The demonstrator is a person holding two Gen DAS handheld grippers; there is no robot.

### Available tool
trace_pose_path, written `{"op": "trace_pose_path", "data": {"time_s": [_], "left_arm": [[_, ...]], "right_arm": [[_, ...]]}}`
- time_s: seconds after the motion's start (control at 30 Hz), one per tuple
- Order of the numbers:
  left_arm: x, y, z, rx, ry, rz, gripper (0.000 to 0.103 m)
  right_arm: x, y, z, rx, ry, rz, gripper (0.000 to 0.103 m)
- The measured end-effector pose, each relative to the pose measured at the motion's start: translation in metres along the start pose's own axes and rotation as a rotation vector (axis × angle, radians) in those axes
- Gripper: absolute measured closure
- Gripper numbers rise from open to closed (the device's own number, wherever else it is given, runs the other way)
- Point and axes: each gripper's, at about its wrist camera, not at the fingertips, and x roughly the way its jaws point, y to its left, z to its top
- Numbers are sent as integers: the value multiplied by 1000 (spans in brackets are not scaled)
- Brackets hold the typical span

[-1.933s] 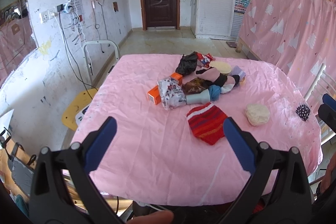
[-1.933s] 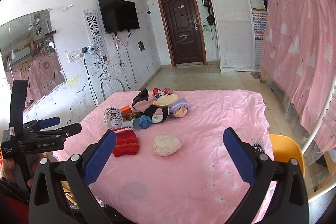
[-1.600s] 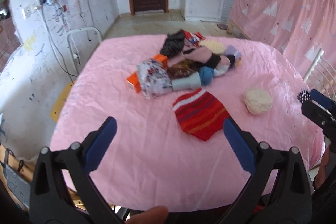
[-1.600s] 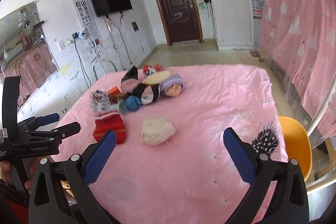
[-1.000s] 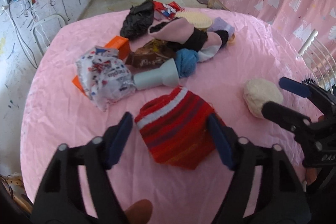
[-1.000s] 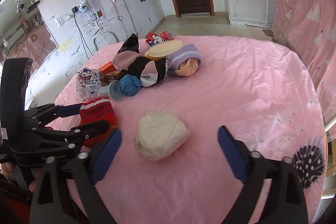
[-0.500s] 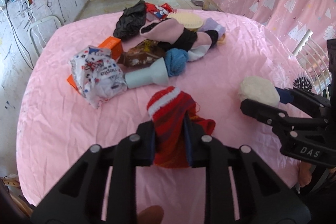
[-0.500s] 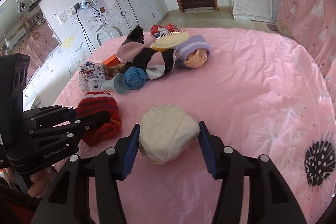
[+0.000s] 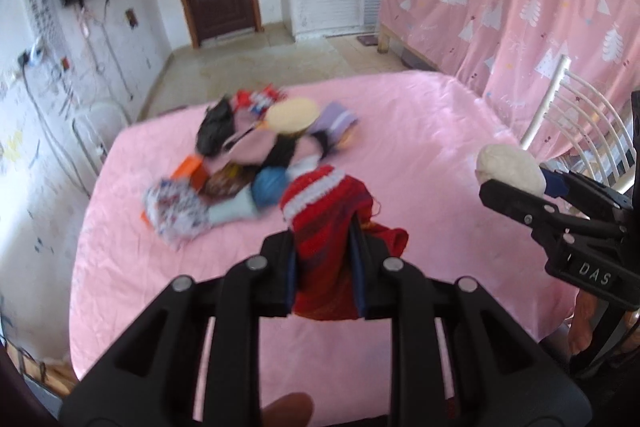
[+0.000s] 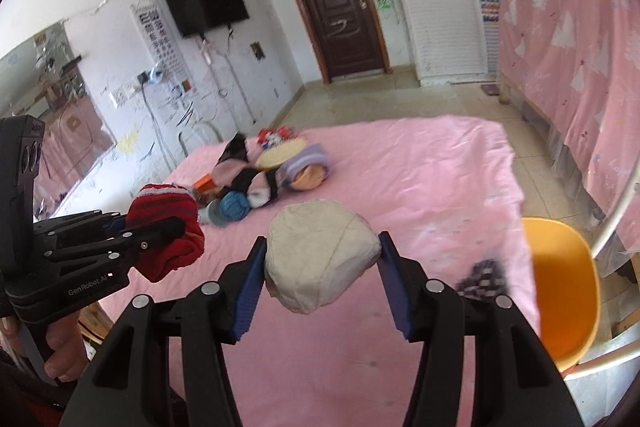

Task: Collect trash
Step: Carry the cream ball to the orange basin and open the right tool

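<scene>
Your left tool (image 9: 324,271) is clenched on the red hat (image 9: 326,223) and your right tool (image 10: 322,281) on the white wad (image 10: 320,259), both lifted clear of the surface (image 9: 420,131) near its front edge for carrying off.

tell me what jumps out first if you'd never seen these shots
Each gripper has something clamped in it and lifted off the pink bedspread: the left gripper pinches a red striped knit piece, and the right gripper squeezes a cream-coloured bundle. Behind them, toward the far left of the bed, sits a jumbled pile of wrappers, socks and a pale round brush. A bright orange chair stands off the bed's right edge.
</scene>
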Motion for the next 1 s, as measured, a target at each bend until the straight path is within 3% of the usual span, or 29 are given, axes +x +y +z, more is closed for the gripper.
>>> {"op": "trace_pose_path", "data": {"time_s": [0.17,0.43,0.67,1.0], "left_arm": [[3,-39,22,68,-18,-17,83],[19,-98,61,135,-30,-124,83],[39,-143,93,160,-52,-284,83],[88,-195,119,150,36,-467,83]], "right_arm": [[-24,-38,4,55,-64,-47,59],[-46,-101,8,84,-105,-171,59],[-48,-153,4,125,-104,-259,58],[-22,-206,-14,197,-42,-350,58]]}}
